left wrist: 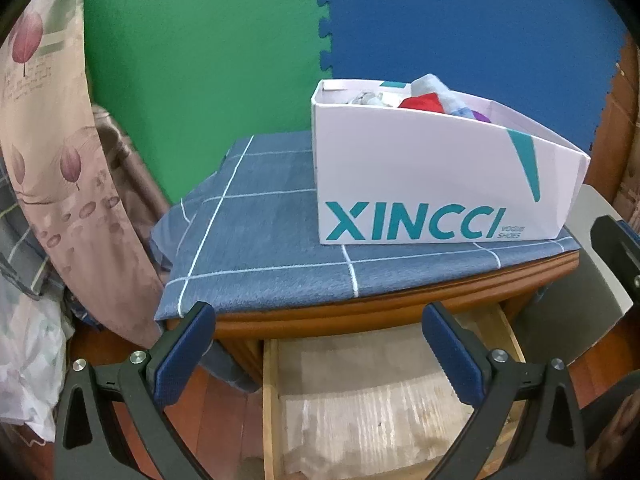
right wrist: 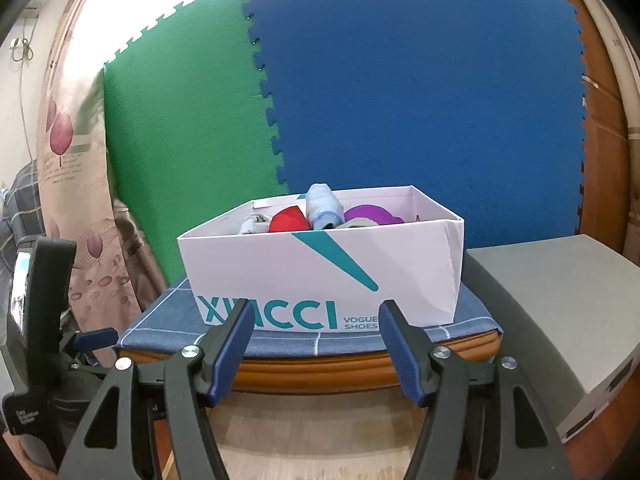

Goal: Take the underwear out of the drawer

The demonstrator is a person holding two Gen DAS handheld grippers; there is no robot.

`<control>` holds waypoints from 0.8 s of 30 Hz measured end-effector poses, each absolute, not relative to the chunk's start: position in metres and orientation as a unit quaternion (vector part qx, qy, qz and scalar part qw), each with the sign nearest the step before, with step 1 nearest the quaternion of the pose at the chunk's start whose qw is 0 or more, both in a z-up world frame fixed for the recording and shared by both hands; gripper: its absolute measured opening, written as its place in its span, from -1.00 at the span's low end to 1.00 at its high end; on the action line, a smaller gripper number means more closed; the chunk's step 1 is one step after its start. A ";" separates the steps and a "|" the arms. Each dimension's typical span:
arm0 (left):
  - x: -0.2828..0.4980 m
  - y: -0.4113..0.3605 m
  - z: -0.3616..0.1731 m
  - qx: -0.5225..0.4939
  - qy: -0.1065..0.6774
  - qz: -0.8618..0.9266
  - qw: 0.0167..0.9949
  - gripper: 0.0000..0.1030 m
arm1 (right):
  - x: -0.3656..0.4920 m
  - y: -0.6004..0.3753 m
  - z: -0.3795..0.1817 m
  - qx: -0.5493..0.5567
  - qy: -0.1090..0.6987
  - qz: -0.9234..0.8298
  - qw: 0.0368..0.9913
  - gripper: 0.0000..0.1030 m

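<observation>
Drawer (left wrist: 384, 408) is pulled out below the wooden nightstand (left wrist: 360, 316), its long axis running out toward both cameras; the visible floor is just pale paper liner, no underwear seen in it. Left gripper (left wrist: 316, 344) hovers right above the open drawer, fingers spread wide, nothing between the pads. Right gripper (right wrist: 316, 344) sits level with the nightstand's front edge, fingers also apart and empty, aimed at the shoe box (right wrist: 320, 272). Rolled garments, probably the underwear, sit in that box on the blue checked cloth (left wrist: 260, 248): a red one (right wrist: 289, 219), a light blue roll (right wrist: 323, 204) standing upright, a purple one (right wrist: 366, 214). They lie ahead of and above both sets of fingers. Right gripper looks nearer the box, left nearer the drawer. Drawer's near end is out of view, so can't tell if anything remains there. Judging by this, removal looks mostly done.
</observation>
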State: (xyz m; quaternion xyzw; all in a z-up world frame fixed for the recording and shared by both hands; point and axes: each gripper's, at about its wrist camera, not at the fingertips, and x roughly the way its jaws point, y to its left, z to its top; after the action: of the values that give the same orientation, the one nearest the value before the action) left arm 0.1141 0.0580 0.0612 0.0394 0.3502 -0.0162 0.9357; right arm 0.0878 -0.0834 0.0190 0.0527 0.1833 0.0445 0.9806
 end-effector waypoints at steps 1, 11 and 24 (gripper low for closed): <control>0.115 0.059 0.061 0.038 0.352 -0.014 0.935 0.99 | 0.088 -0.083 0.018 0.052 0.185 0.046 0.980 0.28; 0.108 0.059 0.070 0.035 0.335 -0.016 0.942 0.99 | 0.088 -0.080 0.017 0.046 0.188 0.055 0.980 0.28; 0.105 0.055 0.074 0.049 0.325 -0.014 0.944 0.99 | 0.087 -0.080 0.017 0.047 0.183 0.054 0.980 0.28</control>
State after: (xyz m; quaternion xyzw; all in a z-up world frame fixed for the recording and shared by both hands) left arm 0.1049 0.0554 0.0741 0.0487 0.3247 -0.0138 0.9444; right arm 0.0872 -0.0797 0.0169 0.0469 0.1834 0.0541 0.9804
